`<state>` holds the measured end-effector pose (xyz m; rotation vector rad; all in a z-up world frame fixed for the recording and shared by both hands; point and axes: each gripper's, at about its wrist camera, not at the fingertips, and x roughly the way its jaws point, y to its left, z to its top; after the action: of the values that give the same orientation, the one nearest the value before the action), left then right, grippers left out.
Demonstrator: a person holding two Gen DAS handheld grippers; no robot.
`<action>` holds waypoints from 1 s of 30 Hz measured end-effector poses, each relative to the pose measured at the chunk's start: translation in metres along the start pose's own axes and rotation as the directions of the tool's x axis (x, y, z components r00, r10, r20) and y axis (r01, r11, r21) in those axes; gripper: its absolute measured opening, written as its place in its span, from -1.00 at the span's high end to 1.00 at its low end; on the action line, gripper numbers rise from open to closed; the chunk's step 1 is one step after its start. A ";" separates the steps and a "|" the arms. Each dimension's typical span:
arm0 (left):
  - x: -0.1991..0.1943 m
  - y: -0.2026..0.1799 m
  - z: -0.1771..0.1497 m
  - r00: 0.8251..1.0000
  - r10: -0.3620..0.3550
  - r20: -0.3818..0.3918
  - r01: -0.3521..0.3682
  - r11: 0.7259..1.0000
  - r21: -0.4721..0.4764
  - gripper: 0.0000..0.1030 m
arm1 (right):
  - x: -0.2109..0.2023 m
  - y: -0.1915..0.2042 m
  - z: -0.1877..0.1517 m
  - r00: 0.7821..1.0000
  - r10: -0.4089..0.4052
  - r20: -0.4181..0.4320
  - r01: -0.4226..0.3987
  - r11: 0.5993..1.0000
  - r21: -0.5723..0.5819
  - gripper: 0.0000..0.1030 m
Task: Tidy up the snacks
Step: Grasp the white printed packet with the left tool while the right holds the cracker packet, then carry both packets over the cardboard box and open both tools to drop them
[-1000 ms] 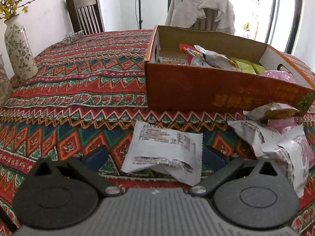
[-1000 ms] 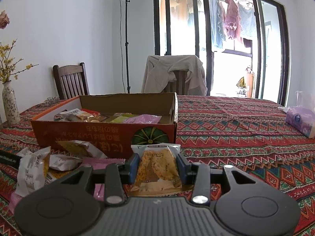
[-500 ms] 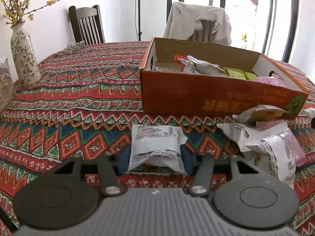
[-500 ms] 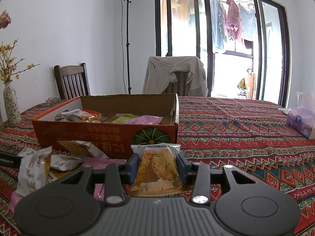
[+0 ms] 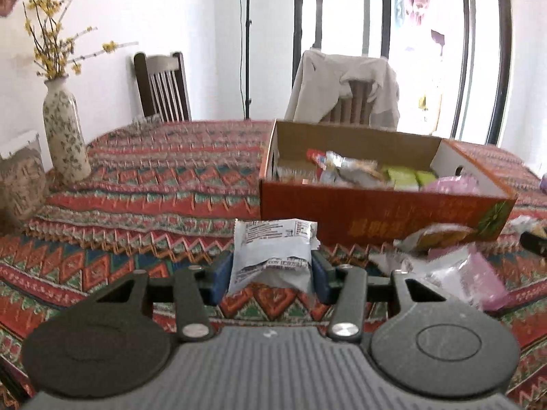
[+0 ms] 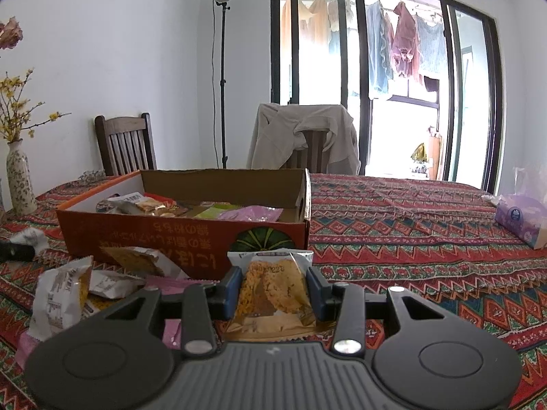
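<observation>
The left gripper (image 5: 271, 270) has its jaws closing on a white snack packet (image 5: 273, 253), whose sides sit against both blue pads, lifted off the patterned tablecloth (image 5: 154, 184). The right gripper (image 6: 271, 288) is narrowed onto a clear packet of golden crackers (image 6: 271, 294), pinched between its pads. Just beyond lie loose snack packets (image 6: 61, 294) on the cloth, in front of the orange cardboard box (image 6: 171, 239), which already contains several snacks. A flowered vase (image 5: 65, 136) stands farther left.
</observation>
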<state>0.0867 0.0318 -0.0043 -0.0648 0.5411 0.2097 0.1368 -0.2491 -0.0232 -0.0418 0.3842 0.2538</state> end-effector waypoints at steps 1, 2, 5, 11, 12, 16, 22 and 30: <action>-0.003 0.000 0.003 1.000 -0.003 0.014 0.003 1.000 -0.002 0.05 | -0.001 0.000 0.000 1.000 0.001 0.006 -0.001 1.000 -0.002 0.22; -0.006 -0.001 0.005 1.000 -0.008 0.024 0.008 1.000 -0.003 0.05 | -0.003 0.001 0.000 1.000 0.004 0.010 -0.004 1.000 -0.002 0.22; -0.012 -0.004 0.013 0.998 -0.020 0.058 0.020 1.000 -0.001 0.05 | -0.008 0.002 0.003 0.999 -0.002 0.034 0.002 1.000 -0.011 0.22; -0.017 -0.010 0.030 0.992 -0.051 0.113 0.051 0.999 0.006 0.05 | -0.017 0.000 0.020 0.996 -0.009 0.091 0.010 1.000 -0.007 0.22; -0.017 -0.012 0.033 0.991 -0.056 0.119 0.056 0.998 0.007 0.05 | -0.018 0.001 0.023 0.995 -0.010 0.098 0.011 1.000 -0.009 0.22; -0.013 -0.018 0.048 0.987 -0.076 0.143 0.076 0.997 0.002 0.05 | -0.017 0.001 0.036 0.992 -0.016 0.124 0.018 1.000 -0.014 0.22; -0.002 -0.030 0.069 0.980 -0.115 0.161 0.116 0.993 0.005 0.05 | -0.005 0.002 0.060 0.988 -0.012 0.152 0.014 1.000 -0.011 0.22; 0.028 -0.049 0.092 0.974 -0.157 0.163 0.159 0.987 -0.004 0.05 | 0.030 0.013 0.088 0.987 0.015 0.158 -0.013 1.000 -0.016 0.22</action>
<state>0.1671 -0.0002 0.0607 -0.1059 0.3694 0.0633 0.1924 -0.2220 0.0468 -0.0338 0.2250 0.2719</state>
